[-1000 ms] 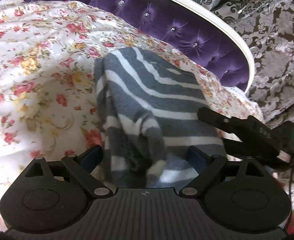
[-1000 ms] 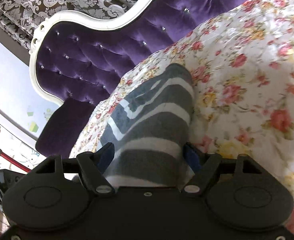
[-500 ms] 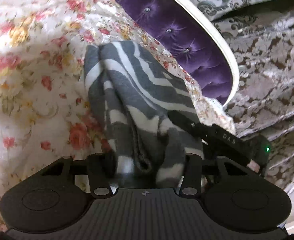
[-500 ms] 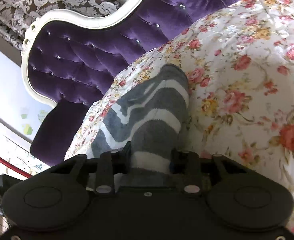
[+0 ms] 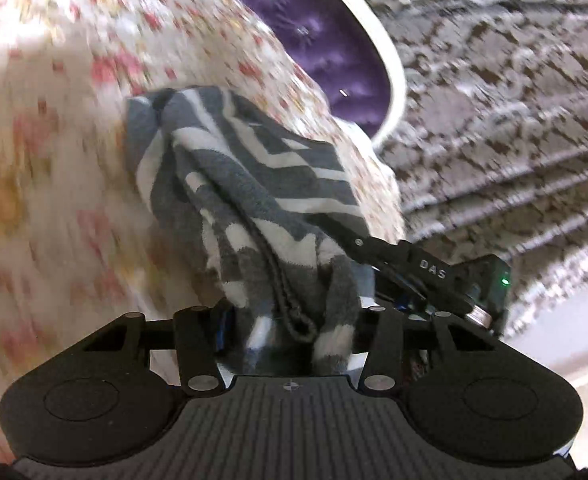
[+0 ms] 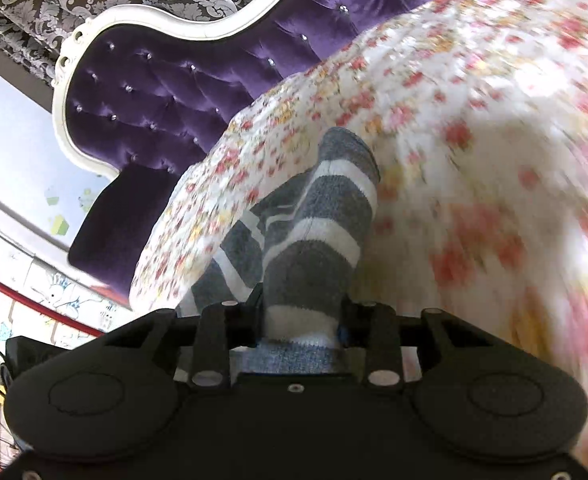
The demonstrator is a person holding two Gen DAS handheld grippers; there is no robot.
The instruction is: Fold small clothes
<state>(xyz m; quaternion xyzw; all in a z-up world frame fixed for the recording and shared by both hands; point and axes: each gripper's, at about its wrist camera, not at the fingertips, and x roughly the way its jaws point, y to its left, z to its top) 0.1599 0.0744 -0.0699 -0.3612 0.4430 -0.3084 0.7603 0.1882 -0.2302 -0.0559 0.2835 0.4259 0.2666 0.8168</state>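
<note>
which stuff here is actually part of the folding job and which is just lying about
Part of the job:
- grey and white striped garment, bunched up
- left claw, shut on the garment
- right claw, shut on the garment
- floral bedspread, the surface under it

Just there:
- purple tufted headboard
- patterned wallpaper
- red cable

One grey-and-white striped sock (image 5: 249, 184) lies on one floral bedspread (image 5: 53, 128). Two grippers clamp it: left gripper (image 5: 289, 332), right gripper (image 6: 300, 320). One purple headboard (image 6: 165, 92) stands far.
</note>
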